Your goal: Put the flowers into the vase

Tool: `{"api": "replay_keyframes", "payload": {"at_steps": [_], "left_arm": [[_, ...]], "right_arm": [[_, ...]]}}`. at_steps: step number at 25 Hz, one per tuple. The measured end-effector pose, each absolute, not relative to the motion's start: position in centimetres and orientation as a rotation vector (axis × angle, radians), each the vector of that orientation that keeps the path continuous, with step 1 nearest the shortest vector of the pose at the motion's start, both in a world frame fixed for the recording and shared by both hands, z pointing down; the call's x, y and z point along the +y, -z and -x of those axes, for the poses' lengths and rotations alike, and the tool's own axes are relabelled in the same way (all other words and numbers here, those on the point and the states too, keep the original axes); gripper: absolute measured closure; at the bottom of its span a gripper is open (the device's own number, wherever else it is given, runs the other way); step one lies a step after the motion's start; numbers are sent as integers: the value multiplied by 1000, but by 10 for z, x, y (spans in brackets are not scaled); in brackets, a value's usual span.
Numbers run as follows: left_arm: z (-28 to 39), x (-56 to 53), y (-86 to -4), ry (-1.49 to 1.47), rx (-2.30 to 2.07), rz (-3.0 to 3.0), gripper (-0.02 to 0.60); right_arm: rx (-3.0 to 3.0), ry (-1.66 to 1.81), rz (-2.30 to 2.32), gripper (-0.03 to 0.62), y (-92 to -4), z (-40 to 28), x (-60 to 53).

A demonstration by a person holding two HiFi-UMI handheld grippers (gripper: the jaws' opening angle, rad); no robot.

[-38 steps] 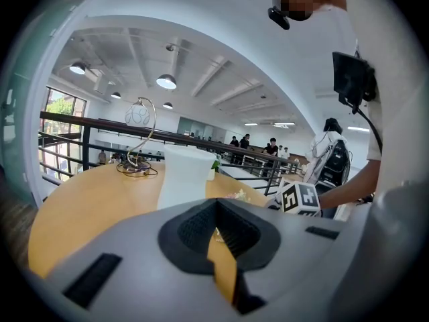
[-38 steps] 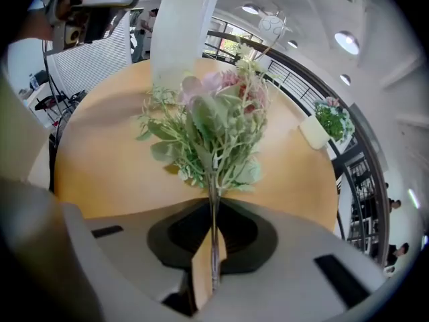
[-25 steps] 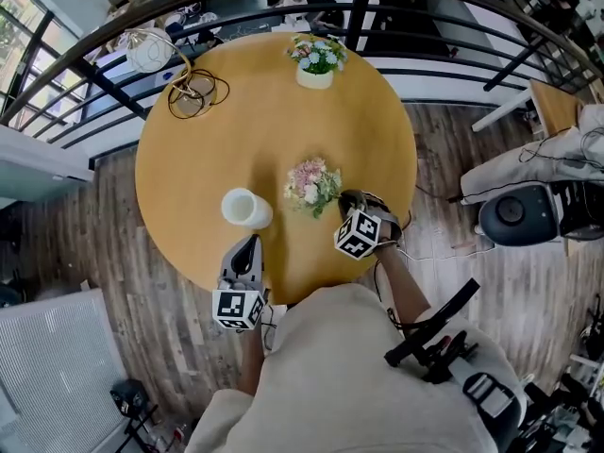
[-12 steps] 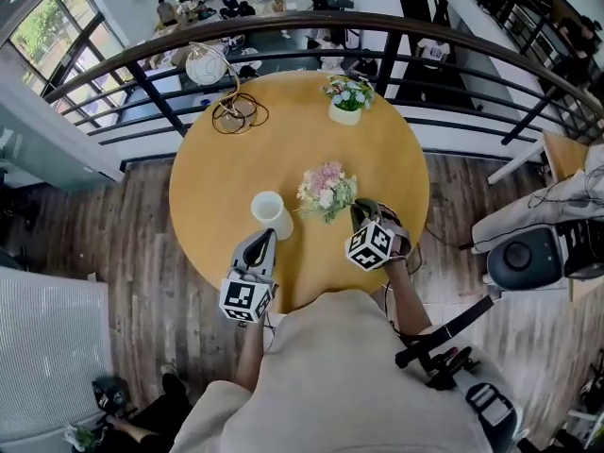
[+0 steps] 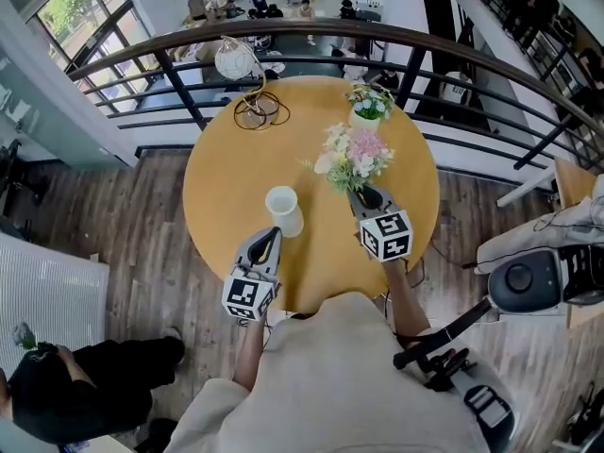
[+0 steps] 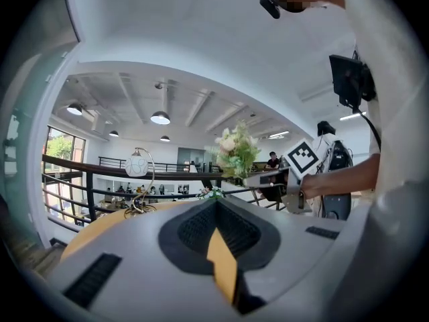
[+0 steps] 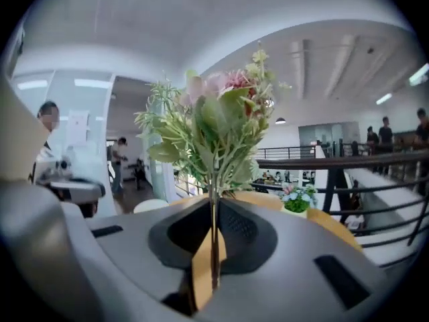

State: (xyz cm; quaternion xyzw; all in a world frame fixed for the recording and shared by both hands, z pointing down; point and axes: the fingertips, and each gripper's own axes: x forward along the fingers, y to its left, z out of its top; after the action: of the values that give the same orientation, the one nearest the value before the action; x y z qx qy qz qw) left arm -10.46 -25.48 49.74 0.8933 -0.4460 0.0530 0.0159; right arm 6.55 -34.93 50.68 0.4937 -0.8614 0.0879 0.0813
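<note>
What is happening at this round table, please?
A person works with two hand-held grippers. The right gripper has its fingers closed on the stem of a bunch of flowers and holds it in the air over the table. The left gripper, closed and empty, is near the white vase. The flowers are not yet in the vase.

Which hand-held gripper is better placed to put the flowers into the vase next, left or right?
Right. The right hand-held gripper is shut on the flowers, beside the vase. The left hand-held gripper is shut and empty, just short of it.
</note>
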Motion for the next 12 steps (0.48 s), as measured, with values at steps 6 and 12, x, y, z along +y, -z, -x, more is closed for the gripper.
{"api": "replay_keyframes", "payload": {"at_steps": [6,12], "left_arm": [[117,-251,-495,-160,-1450,-2747,575],[129,-245,-494,-158,-1495,-2713,575]], "right_arm": [[-2940,-344,-1427,553,-448,-42,-354],[-2980,-144,-1267,553,-423,1,-355]]}}
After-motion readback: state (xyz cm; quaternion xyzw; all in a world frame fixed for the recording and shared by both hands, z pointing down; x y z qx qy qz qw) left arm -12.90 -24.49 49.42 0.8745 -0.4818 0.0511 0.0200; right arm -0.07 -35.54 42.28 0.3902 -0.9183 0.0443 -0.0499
